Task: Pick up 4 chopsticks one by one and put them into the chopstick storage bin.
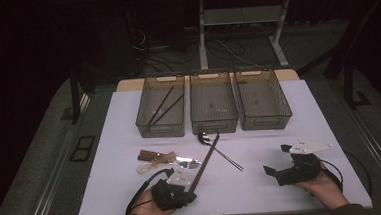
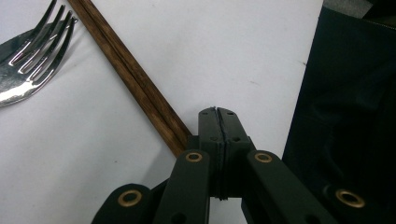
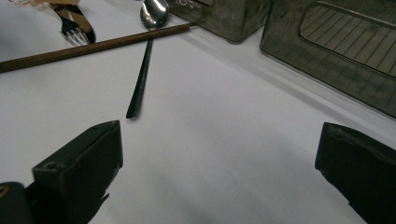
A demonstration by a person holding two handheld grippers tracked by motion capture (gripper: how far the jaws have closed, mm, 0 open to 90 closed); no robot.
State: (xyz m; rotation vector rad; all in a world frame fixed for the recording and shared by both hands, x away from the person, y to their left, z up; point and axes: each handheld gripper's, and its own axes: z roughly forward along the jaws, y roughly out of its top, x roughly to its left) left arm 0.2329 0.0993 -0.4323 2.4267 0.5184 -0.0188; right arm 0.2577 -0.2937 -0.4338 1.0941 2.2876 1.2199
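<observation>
Running up and away from the left hand-held gripper [image 1: 179, 187], the chopstick [image 1: 205, 161] lies on a long diagonal across the white table [image 1: 105, 142], its near end at that gripper's tips and its far end beside the spoon [image 1: 220, 150] bowl, just short of the middle bin [image 1: 213, 108]. In the left gripper view the jaws stand pressed together, and the chopstick [image 2: 135, 79] passes just to their side and disappears behind them, so I cannot tell whether its end is caught or merely touching. The left hand is much the nearer one; the right hand-held gripper [image 1: 282, 164] sits well apart on the far side of the spoon, its jaws spread wide over bare table with nothing between them. The left bin [image 1: 161, 112] already holds two dark sticks (probably where this one belongs), and it lies ahead and slightly left of the left hand. A lift would do best to follow the stick's own axis, since the fork [image 1: 184, 163] and the wooden-handled pieces [image 1: 154, 156] crowd its left side and the spoon handle crosses under it near the far end. Open table lies near the front edge and between the hands.
</observation>
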